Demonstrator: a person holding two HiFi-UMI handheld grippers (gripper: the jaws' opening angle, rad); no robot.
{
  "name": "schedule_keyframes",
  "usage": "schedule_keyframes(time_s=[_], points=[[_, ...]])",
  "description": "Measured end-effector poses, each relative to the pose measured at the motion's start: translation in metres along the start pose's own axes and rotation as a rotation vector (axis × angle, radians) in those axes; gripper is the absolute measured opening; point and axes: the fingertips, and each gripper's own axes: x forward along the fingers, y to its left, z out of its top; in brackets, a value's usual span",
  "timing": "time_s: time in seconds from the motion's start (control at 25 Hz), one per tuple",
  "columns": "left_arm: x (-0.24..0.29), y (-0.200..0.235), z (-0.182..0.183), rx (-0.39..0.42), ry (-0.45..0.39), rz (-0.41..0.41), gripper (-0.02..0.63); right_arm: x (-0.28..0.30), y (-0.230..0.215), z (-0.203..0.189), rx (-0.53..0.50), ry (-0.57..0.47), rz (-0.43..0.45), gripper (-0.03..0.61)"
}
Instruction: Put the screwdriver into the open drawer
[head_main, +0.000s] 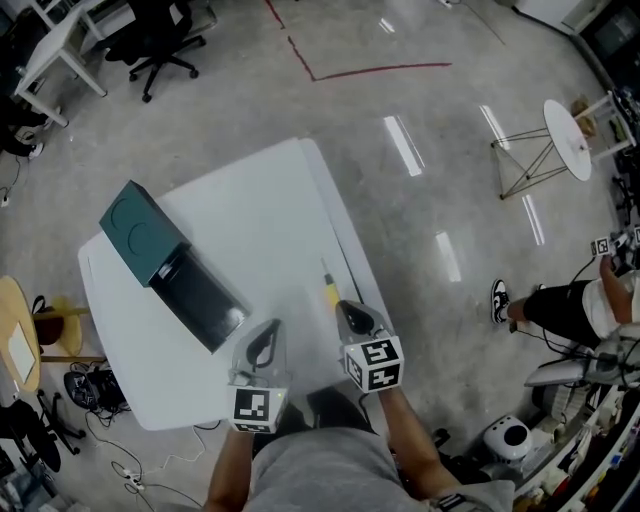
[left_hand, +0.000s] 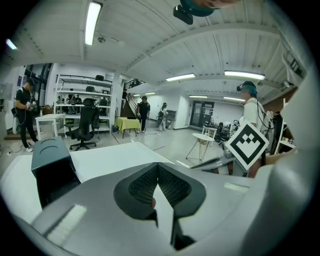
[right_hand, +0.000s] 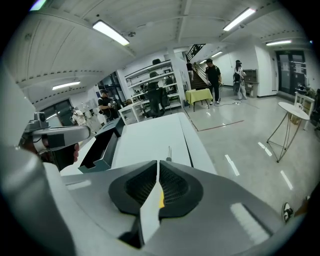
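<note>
A screwdriver (head_main: 328, 287) with a yellow handle lies on the white table (head_main: 260, 210) near its right edge; its metal shaft (right_hand: 169, 151) points away from me. My right gripper (head_main: 354, 317) hangs just over the handle end, its jaws all but together with nothing between them, and yellow shows below them. The dark green drawer unit (head_main: 140, 232) stands at the table's left with its drawer (head_main: 205, 297) pulled open toward me. My left gripper (head_main: 263, 343) is shut and empty, close to the drawer's near corner.
The table's right edge (head_main: 350, 250) runs close beside the screwdriver. A wooden chair (head_main: 15, 335) and cables stand left of the table. An office chair (head_main: 160, 45), a round side table (head_main: 568, 138) and a person's leg (head_main: 550, 305) are on the floor farther off.
</note>
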Motion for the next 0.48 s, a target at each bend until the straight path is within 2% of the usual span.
schedule_keyframes(time_s=[0.16,0.32,0.48], points=[[-0.001,0.002,-0.003,-0.006,0.005,0.018,0.011,0.012,-0.006,-0.004,0.03,0.035,0.006,0.05],[0.001,0.005,-0.005,-0.016,0.007,0.033,0.011,0.028,-0.007,-0.011,0.099,0.094,0.051,0.105],[0.005,0.01,-0.004,-0.021,0.012,0.041,0.012,0.044,-0.013,-0.013,0.111,0.142,0.045,0.114]])
